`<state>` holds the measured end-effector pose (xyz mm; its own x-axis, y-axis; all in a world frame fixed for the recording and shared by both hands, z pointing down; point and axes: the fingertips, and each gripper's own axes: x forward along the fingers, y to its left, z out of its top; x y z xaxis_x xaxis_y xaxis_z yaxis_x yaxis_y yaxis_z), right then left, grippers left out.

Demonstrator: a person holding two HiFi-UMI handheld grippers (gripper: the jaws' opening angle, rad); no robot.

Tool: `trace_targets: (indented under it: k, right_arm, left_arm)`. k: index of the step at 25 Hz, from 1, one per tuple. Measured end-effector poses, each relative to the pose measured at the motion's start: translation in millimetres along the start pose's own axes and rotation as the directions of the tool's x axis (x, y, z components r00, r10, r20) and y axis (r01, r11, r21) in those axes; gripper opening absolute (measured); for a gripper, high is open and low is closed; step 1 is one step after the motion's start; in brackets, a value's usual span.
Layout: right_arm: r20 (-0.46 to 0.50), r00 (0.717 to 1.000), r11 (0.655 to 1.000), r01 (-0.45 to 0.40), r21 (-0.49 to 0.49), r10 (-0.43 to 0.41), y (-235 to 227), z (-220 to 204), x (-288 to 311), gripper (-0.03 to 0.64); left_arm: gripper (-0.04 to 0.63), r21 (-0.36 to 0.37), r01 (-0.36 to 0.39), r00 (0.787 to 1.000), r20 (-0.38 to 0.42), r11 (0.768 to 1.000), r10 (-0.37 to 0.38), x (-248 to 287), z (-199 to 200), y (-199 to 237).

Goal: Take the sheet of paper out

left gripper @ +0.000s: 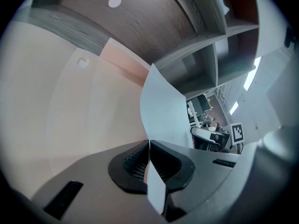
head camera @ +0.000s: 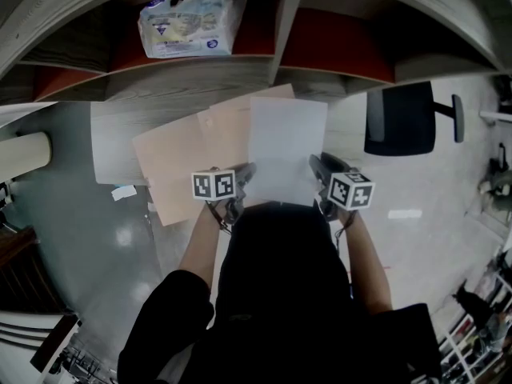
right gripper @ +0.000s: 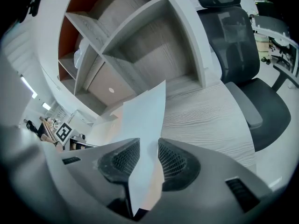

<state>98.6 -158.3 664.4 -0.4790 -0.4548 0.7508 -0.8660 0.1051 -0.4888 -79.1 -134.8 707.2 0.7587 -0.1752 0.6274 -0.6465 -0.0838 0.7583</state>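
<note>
A white sheet of paper (head camera: 286, 144) is held up over the wooden desk, between both grippers. My left gripper (head camera: 244, 176) is shut on the sheet's near left corner; in the left gripper view the pads (left gripper: 135, 161) pinch the sheet (left gripper: 163, 113) edge-on. My right gripper (head camera: 317, 166) is at the near right corner. Its jaws stand apart in the right gripper view, and the sheet (right gripper: 145, 113) passes loosely through the gap at the gripper (right gripper: 148, 158) without being pressed. Under the sheet lies an open pale pink folder (head camera: 178, 170), which fills the left of the left gripper view (left gripper: 70, 115).
A pale sheet (head camera: 112, 146) lies left of the folder. Wooden shelving rises behind the desk (right gripper: 205, 111), with a plastic bag (head camera: 192, 18) in one compartment. A black office chair (head camera: 400, 118) stands at the right, close to the desk edge (right gripper: 233, 36).
</note>
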Motion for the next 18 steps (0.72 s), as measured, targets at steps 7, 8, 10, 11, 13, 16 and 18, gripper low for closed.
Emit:
trace_targets:
  k: [7, 8, 10, 11, 13, 16, 18]
  right_arm:
    - [-0.001, 1.000, 1.000, -0.004, 0.029, 0.004, -6.9, -4.4, 5.1, 0.133]
    - [0.001, 1.000, 0.999, -0.007, 0.031, 0.007, -6.9, -4.6, 5.9, 0.133]
    - [0.007, 1.000, 0.999, -0.006, 0.034, 0.006, -6.5, -3.7, 6.6, 0.133]
    - [0.009, 1.000, 0.999, -0.004, 0.036, 0.003, -6.2, -3.0, 6.4, 0.133]
    - [0.010, 1.000, 0.999, 0.000, 0.048, 0.000, -6.9, -3.5, 5.5, 0.133]
    - [0.012, 1.000, 0.995, -0.016, 0.094, 0.015, -8.4, -7.0, 5.1, 0.133]
    - [0.017, 0.999, 0.988, -0.044, 0.149, 0.042, -8.4, -10.0, 7.1, 0.133]
  left_arm:
    - [0.049, 0.005, 0.015, 1.000, 0.006, 1.000, -0.015, -2.9, -1.8, -4.8]
    - [0.049, 0.006, 0.016, 1.000, 0.008, 1.000, -0.016, -3.3, -2.0, -5.3]
    - [0.049, 0.006, 0.021, 1.000, 0.011, 1.000, -0.021, -4.0, -2.8, -5.8]
    - [0.049, 0.006, 0.023, 1.000, 0.011, 1.000, -0.023, -4.3, -3.4, -5.8]
    - [0.049, 0.010, 0.024, 1.000, 0.009, 1.000, -0.024, -4.6, -5.0, -5.0]
    - [0.049, 0.022, 0.019, 1.000, -0.005, 1.000, -0.019, -4.4, -7.5, -2.5]
    - [0.049, 0.026, 0.017, 1.000, -0.012, 1.000, -0.017, -3.8, -8.8, -0.3]
